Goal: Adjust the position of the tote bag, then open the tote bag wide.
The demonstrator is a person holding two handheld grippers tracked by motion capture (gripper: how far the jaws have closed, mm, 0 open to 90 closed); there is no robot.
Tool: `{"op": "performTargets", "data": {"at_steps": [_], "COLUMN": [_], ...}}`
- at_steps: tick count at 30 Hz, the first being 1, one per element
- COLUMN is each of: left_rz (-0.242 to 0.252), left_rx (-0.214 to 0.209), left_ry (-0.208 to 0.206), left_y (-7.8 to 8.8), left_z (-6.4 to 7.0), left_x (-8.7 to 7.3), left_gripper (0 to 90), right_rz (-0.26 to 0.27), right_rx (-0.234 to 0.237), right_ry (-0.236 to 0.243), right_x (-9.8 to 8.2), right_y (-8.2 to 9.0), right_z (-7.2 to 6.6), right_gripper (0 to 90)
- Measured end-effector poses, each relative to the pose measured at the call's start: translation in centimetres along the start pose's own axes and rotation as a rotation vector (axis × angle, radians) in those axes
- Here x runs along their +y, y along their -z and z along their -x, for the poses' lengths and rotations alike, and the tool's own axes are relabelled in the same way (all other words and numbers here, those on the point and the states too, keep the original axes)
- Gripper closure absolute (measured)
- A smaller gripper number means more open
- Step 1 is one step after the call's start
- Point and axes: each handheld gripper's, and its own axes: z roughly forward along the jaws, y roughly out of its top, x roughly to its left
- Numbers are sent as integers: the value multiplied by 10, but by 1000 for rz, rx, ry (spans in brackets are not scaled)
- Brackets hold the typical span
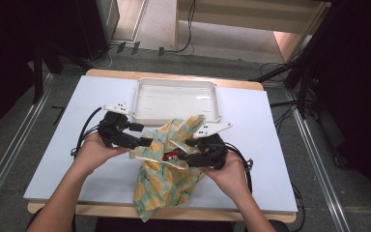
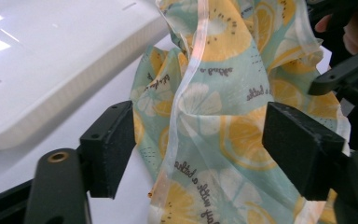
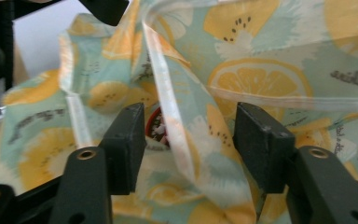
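White plastic makes up the shallow tray (image 1: 176, 99), which sits bare at the far middle of the pale surface (image 1: 53, 154). In front of it, the left gripper (image 1: 144, 141) has its fingers (image 2: 109, 144) spread, with a fold of the lemon-print bag (image 1: 166, 179) between them but unpinched. The bag lies crumpled at the near middle of the surface, its lower end over the front edge. At its right, the right gripper (image 1: 183, 155) also has its fingers (image 3: 126, 144) spread around a bag fold. The right gripper view shows a small red thing (image 3: 156, 128) inside the bag's folds; the high view shows it as a red speck.
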Motion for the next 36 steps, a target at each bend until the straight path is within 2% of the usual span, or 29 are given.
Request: {"op": "performTargets", "data": {"at_steps": [2, 5, 8, 10, 17, 22, 25, 35, 36], "left_rz": [-8, 3, 2, 5, 4, -3, -13, 32, 39], "left_rx": [-13, -28, -52, -46, -41, -27, 4, 52, 69], "left_ry": [12, 21, 32, 27, -2, -8, -10, 32, 37], "left_y": [-2, -2, -3, -4, -4, 1, 5, 31, 33], "left_z": [-1, 0, 2, 3, 6, 6, 5, -6, -7], "left_x": [-3, -7, -8, -10, -13, -14, -15, -25, -26], "left_gripper": [352, 519, 591, 656, 899, 900, 900, 900, 900], "right_rz": [-6, -8, 8, 21, 24, 30, 39, 65, 68], "right_rx": [1, 23, 22, 28, 29, 21, 17, -8, -12], "right_ry": [-2, -2, -3, -4, -27, -35, -54, -127, -133], "right_x": [-1, -2, -2, -2, -4, -7, -12, -33, -35], "right_y": [-5, -8, -6, -4, 3, 9, 15, 34, 35], "right_z": [1, 3, 4, 5, 12, 17, 22, 36, 37], "right_gripper": [568, 691, 768, 822, 863, 859, 858, 848, 847]}}
